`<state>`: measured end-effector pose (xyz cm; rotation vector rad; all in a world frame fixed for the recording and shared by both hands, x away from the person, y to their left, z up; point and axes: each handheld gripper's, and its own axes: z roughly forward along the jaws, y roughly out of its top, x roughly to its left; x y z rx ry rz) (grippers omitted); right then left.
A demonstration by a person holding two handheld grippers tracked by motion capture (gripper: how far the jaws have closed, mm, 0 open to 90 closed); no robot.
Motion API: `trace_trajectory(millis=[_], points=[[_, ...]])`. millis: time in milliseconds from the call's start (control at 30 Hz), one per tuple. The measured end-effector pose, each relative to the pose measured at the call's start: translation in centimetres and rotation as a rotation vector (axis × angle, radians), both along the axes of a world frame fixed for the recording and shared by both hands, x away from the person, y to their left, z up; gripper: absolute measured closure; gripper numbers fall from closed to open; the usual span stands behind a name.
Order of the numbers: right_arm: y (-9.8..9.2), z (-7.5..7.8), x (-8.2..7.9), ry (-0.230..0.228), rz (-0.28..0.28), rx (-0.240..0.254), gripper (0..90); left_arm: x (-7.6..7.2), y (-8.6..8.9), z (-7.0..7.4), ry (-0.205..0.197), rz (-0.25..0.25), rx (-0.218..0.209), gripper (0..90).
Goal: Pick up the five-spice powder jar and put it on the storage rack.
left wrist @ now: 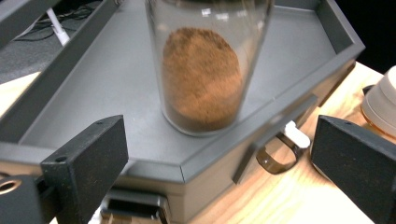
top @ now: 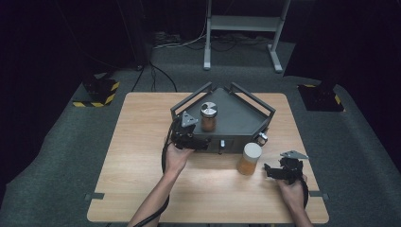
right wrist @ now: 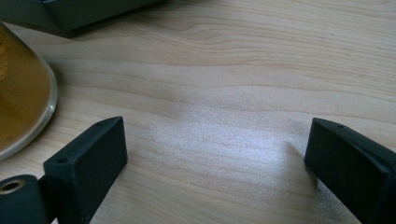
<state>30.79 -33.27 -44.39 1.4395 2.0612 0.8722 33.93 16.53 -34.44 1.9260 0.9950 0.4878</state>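
Left gripper (top: 201, 142) sits at the front-left wall of the grey tray (top: 239, 125). Silver-lidded glass jar (top: 208, 116) of brown powder stands upright inside the tray, dead ahead of it and just past the front wall. In the left gripper view the jar (left wrist: 203, 70) is centred between the two jaws but still beyond them. Jaws are spread wide and touch nothing; the tray rim (left wrist: 224, 154) runs between them and the jar.

Long axis of the jar is vertical, so a side grasp across the glass body looks like the likely move. The gripper would need to clear the tray wall first, then close around the jar.

Right gripper (top: 272, 171) is low on the wooden table (top: 142, 142), near the front-right corner. White-lidded jar (top: 249, 159) of orange-brown powder stands on the table just to its left, in front of the tray. In the right gripper view its base (right wrist: 21, 102) shows at the left edge, outside the jaw gap. Those jaws are also wide apart, empty, with bare wood between them.

Left hand is clearly nearer the tray jar; right hand is nearer the table jar.
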Motion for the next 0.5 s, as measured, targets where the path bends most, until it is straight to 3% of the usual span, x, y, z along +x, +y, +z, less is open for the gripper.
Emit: trace_trajectory(millis=[500], points=[[0.0, 0.0, 0.0, 0.000, 0.000, 0.000, 5.8, -1.4, 0.8, -1.8, 0.028, 0.007, 0.010, 4.6]])
